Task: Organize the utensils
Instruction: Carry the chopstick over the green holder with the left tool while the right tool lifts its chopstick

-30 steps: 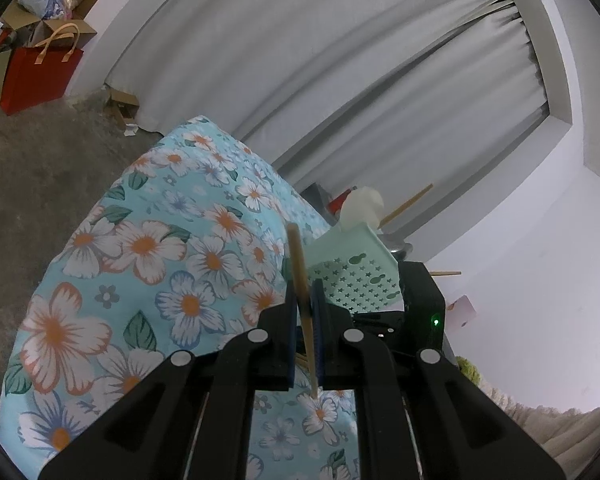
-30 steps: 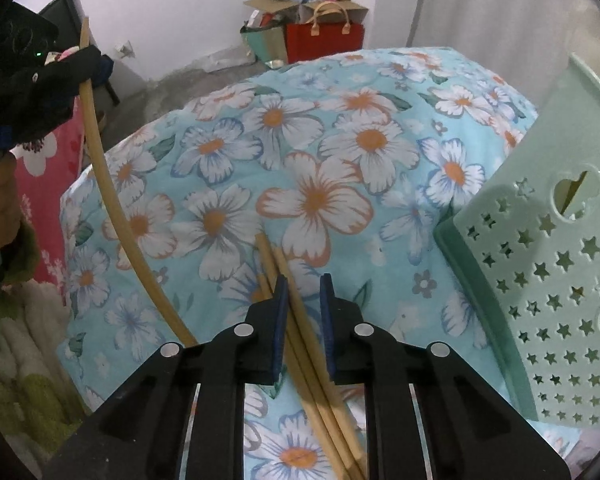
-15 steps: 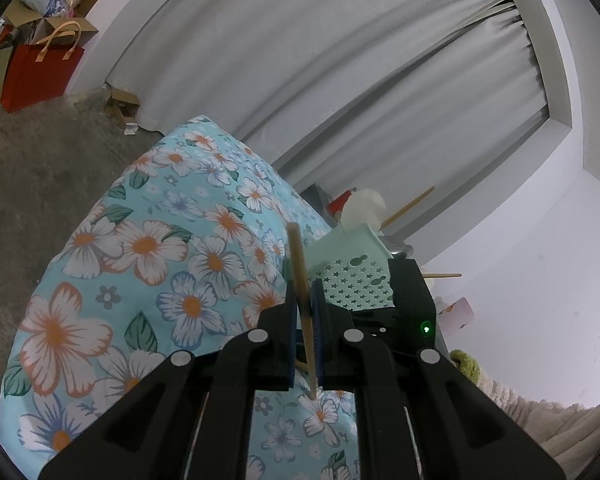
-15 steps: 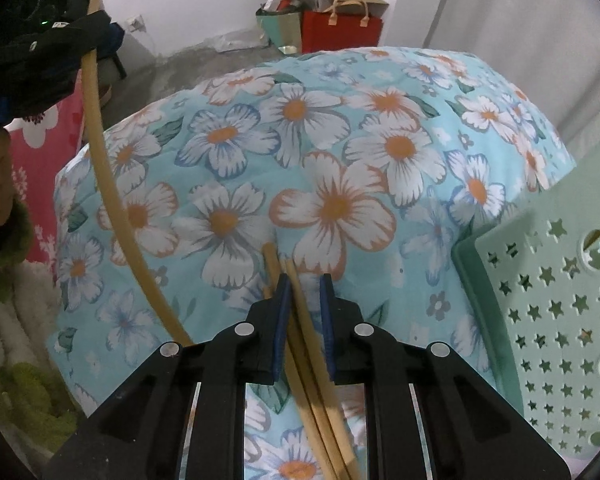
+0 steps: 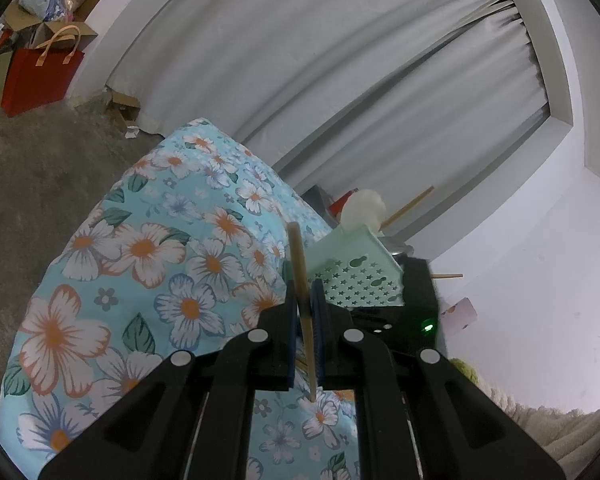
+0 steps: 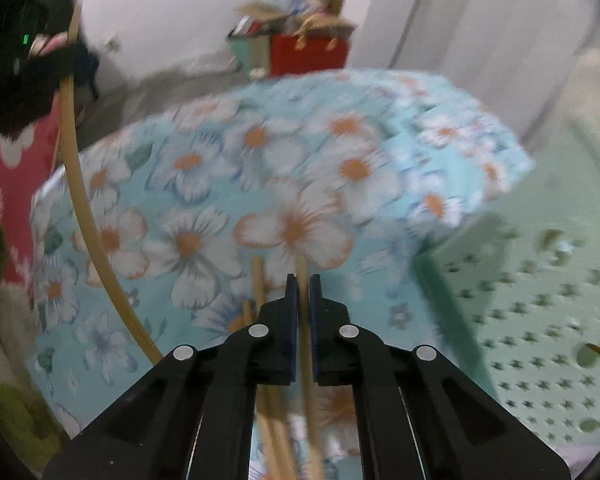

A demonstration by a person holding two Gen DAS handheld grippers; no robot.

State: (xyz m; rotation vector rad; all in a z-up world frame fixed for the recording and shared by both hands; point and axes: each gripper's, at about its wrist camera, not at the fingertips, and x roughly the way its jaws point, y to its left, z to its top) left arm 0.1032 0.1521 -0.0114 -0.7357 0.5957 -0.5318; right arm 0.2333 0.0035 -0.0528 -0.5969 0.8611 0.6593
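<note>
1. Two grippers each pinch a wooden chopstick above a table under a floral cloth (image 5: 140, 248). The room is the largest thing in view: grey curtain (image 5: 300, 80) ahead of the left gripper, white wall to its right, grey floor to its left with a red bag (image 5: 36, 80) and boxes far off.
2. The cloth fills the space ahead of and below both grippers. The right view is blurred by motion.
3. A green basket (image 6: 540, 300) with star holes stands just right of the right gripper, and ahead-right of the left gripper; utensil handles stick up behind it in the left view.
4. The right gripper (image 6: 303, 280) has its jaws narrow on one stick (image 6: 306, 360), whose long axis runs along the fingers, tip forward.
5. Loose sticks (image 6: 258, 280) lie on the cloth just left of and under that gripper, roughly parallel to the held one.
6. The left gripper (image 5: 305, 292) is closed on a single chopstick (image 5: 298, 256), which stands nearly upright across the jaws, one end above the tips, the other below.
7. Judgement: the right gripper is nearer the basket, so its stick needs only a swing rightward and a tip-down turn to drop in.
</note>
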